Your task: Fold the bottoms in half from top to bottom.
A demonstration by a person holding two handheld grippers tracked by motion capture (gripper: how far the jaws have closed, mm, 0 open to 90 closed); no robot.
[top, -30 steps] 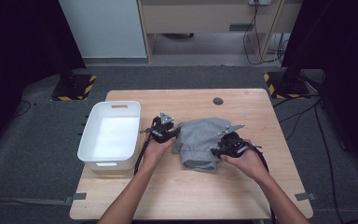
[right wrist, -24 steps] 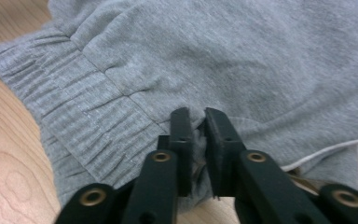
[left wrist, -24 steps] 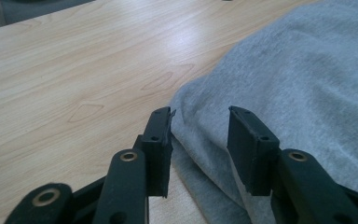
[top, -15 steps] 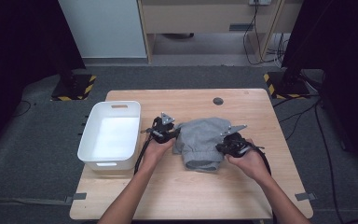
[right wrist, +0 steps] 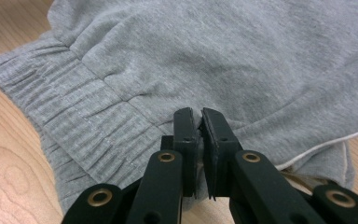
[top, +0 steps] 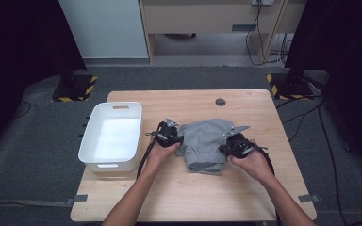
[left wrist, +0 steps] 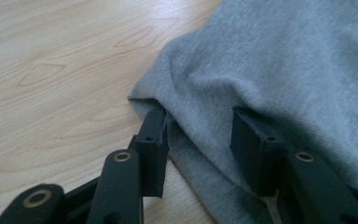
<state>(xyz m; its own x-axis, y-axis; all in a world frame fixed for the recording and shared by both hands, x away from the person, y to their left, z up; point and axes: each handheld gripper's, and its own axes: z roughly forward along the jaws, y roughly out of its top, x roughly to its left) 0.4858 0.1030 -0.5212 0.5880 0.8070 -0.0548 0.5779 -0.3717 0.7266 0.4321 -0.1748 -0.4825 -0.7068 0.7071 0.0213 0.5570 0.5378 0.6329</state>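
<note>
here the grey garment point(top: 206, 143) lies folded at the centre of the desk point(top: 169, 197), right of the white bin point(top: 113, 136). the left gripper point(left wrist: 200, 135) is spread astride its edge; the right gripper point(right wrist: 199, 128) is pinching a fold near the waistband. the thin pinch could slip, unfolding the cloth.
</note>
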